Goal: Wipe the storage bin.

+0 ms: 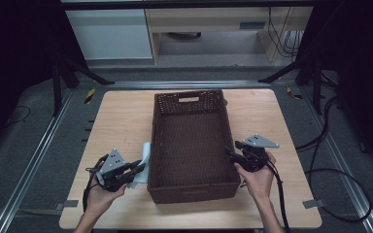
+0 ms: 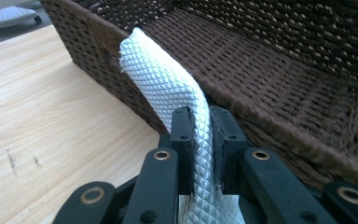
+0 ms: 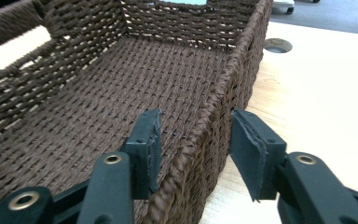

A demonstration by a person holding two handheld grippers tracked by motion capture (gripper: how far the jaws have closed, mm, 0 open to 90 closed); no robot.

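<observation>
**White cloth held at the basket's left wall**

The left hand-held gripper was clenched on a white, diamond-textured cloth, whose folded upper end leaned against the outside of the left wall of the brown woven basket. In the high view, the cloth stood just left of the basket, near its near-left corner, above the wooden surface. The right hand-held gripper straddled the basket's right wall with one jaw inside and one outside; its pads stood released, apart from the weave. In the high view it sat at the near right rim.
</observation>
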